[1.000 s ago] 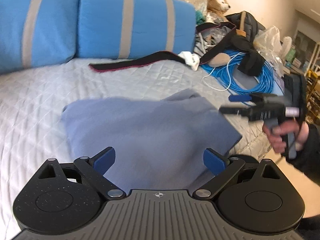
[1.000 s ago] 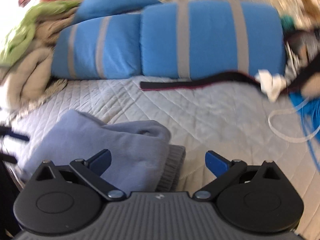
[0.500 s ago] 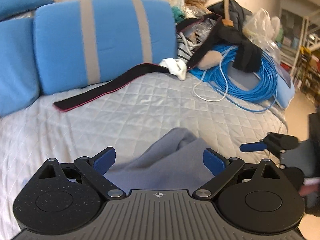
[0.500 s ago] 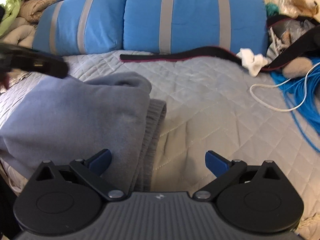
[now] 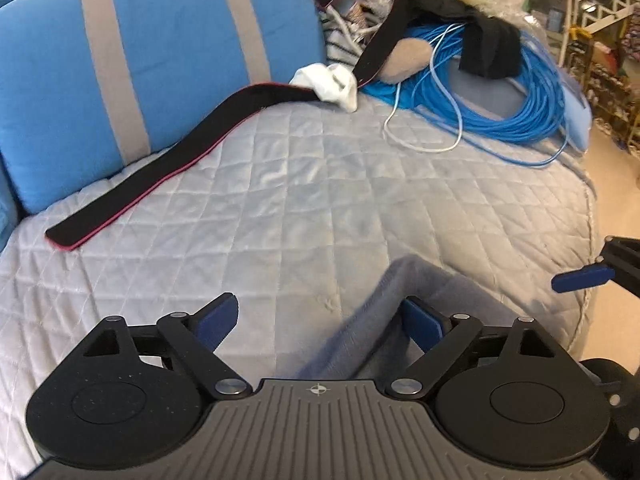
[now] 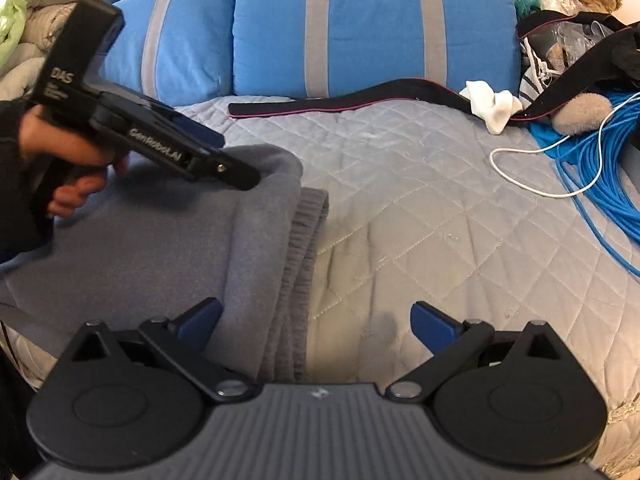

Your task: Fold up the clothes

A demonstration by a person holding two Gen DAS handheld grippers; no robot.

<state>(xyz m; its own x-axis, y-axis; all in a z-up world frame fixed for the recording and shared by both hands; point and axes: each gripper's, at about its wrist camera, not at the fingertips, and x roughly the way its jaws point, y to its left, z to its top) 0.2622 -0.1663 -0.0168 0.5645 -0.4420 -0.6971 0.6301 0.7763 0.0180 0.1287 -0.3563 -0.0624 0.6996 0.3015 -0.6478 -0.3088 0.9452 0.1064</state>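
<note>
A grey-blue sweatshirt (image 6: 160, 248) lies folded on the quilted bed (image 6: 420, 216), its ribbed hem (image 6: 304, 248) along the right side. My left gripper (image 5: 320, 320) hangs over the garment's far corner (image 5: 404, 280). Its jaws are closing, with the cloth between them near the right pad (image 5: 420, 322). In the right wrist view a hand (image 6: 76, 168) holds the left gripper (image 6: 244, 178) just above that corner. My right gripper (image 6: 316, 322) is open and low over the near hem, with the hem between its fingers and nothing gripped. One of its pads (image 5: 580, 278) shows at the left wrist view's right edge.
Blue pillows with grey stripes (image 6: 360, 28) line the back. A black strap with a pink edge (image 5: 168, 164) and a white sock (image 5: 332, 84) lie before them. Coiled blue cable (image 5: 520, 120), a white cord (image 6: 516, 176) and bags crowd the right. Blankets (image 6: 24, 32) pile up at the left.
The left gripper swung from above the sweatshirt's middle to its far corner and narrowed slightly. It came into the right wrist view. The right gripper sank closer to the hem.
</note>
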